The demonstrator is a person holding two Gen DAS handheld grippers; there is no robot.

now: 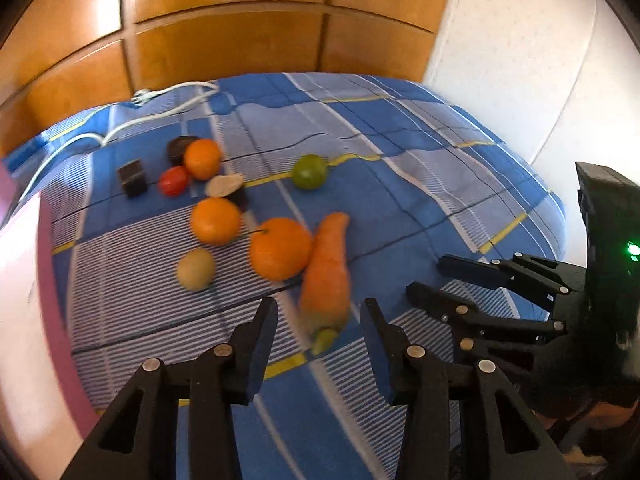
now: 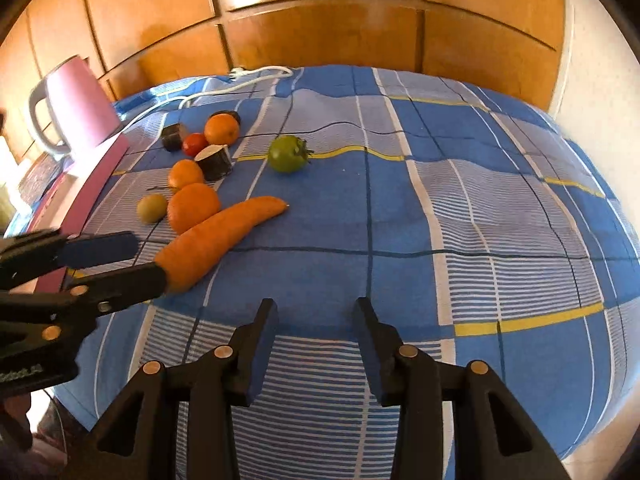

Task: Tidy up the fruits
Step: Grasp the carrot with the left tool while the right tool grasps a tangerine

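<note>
A long carrot (image 1: 326, 268) (image 2: 224, 232) lies on the blue checked bedsheet (image 2: 400, 220), leaning against a large orange (image 1: 280, 248) (image 2: 193, 206). My left gripper (image 1: 319, 312) (image 2: 150, 260) stands open around the carrot's thick stem end; a gap shows on both sides and the pads do not press it. Two smaller oranges (image 1: 216, 220) (image 1: 203, 158), a yellowish-green fruit (image 1: 196, 269), a red tomato (image 1: 173, 181) and a green tomato (image 1: 310, 171) (image 2: 287, 153) lie beyond. My right gripper (image 2: 316, 308) (image 1: 430, 280) hovers to the right of the carrot, open with only sheet between its fingers.
Dark cut pieces (image 1: 133, 178) (image 2: 216, 162) sit among the fruit. A pink kettle (image 2: 76, 108) and a pink board (image 2: 100, 176) stand at the bed's left edge, with a white cord (image 2: 240, 80) trailing behind. Wooden cupboard doors (image 2: 320, 20) back the bed.
</note>
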